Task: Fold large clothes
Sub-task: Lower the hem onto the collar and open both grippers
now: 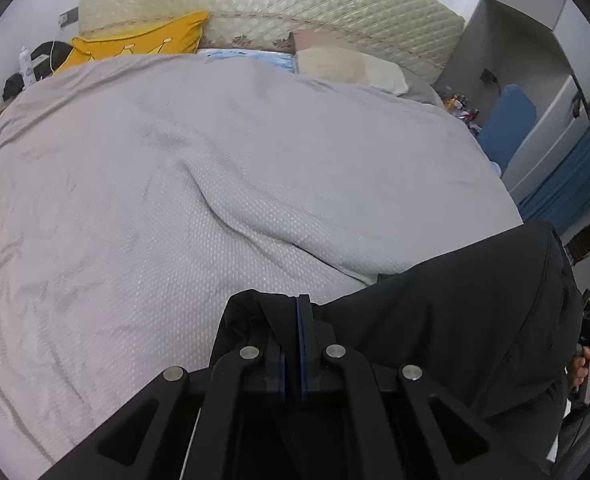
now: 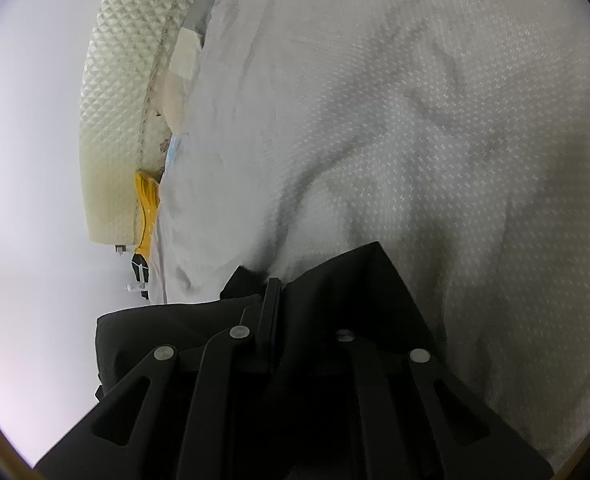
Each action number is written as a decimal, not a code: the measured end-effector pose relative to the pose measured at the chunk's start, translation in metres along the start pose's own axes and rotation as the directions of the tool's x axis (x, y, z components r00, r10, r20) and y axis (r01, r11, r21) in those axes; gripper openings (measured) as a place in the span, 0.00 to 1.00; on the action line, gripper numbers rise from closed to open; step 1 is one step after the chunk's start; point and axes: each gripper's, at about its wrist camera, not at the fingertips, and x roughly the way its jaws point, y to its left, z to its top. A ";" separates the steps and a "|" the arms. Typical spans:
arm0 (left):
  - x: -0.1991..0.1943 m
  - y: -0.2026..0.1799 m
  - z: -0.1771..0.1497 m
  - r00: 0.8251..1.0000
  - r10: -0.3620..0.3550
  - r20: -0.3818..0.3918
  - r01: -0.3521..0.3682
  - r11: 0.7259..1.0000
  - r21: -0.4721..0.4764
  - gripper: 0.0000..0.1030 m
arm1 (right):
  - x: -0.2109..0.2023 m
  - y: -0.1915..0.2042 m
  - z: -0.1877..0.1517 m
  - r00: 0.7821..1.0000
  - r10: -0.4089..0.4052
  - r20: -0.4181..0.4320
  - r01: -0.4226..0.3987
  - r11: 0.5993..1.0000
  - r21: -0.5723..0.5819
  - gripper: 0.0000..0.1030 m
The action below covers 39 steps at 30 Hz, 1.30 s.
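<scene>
Bedroom, bed (image 1: 175, 184) under a pale grey textured cover, quilted headboard (image 1: 279, 4) and yellow pillow (image 1: 151, 38) behind. Left wrist view: left gripper (image 1: 298, 320) jaws closed on an edge of the black garment (image 1: 455, 320), which hangs to the right over the bed's near side. Right wrist view: right gripper (image 2: 273, 300) jaws closed on the garment, its fabric bunched around them above the cover.

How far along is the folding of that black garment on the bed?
Early. Done: both tongs, left tongs and right tongs, are shut on the black garment. In hand: it hangs bunched over the grey bedspread. Left: laying it flat and making every fold; none shows yet.
</scene>
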 end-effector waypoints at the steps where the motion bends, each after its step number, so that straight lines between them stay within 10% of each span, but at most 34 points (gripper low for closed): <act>1: -0.008 0.001 -0.004 1.000 -0.013 0.000 0.013 1.000 -0.009 0.05 | -0.007 0.003 -0.004 1.000 -0.010 0.001 0.010 1.000 -0.013 0.16; 6: -0.045 0.004 -0.014 0.996 -0.085 0.001 0.085 0.996 -0.024 0.12 | -0.053 0.020 -0.018 0.993 -0.086 0.076 0.092 0.992 -0.086 0.71; 8: -0.063 0.003 -0.017 0.995 -0.098 0.008 0.098 0.995 -0.019 0.28 | -0.079 0.031 -0.025 0.985 -0.125 0.120 0.142 0.980 -0.137 0.73; 10: -0.088 -0.002 -0.021 0.996 -0.075 0.053 0.075 0.997 0.002 0.76 | -0.096 0.045 -0.032 0.979 -0.145 0.146 0.171 0.967 -0.189 0.73; 12: -0.108 -0.009 -0.025 0.993 -0.037 0.109 0.033 0.999 0.038 0.88 | -0.114 0.065 -0.044 0.965 -0.172 0.196 0.219 0.944 -0.247 0.74; 19: -0.124 -0.084 -0.047 0.978 -0.058 0.203 0.020 0.983 0.185 0.88 | -0.103 0.140 -0.113 0.930 -0.173 0.326 0.320 0.818 -0.478 0.78; 30: 0.007 -0.165 -0.047 0.983 0.049 0.176 -0.103 0.942 0.318 0.88 | 0.061 0.167 -0.160 0.890 -0.274 0.365 0.456 0.553 -0.697 0.79; 39: 0.040 -0.150 -0.073 0.984 0.015 0.179 -0.071 0.948 0.311 0.89 | 0.081 0.145 -0.170 0.885 -0.232 0.403 0.462 0.541 -0.703 0.91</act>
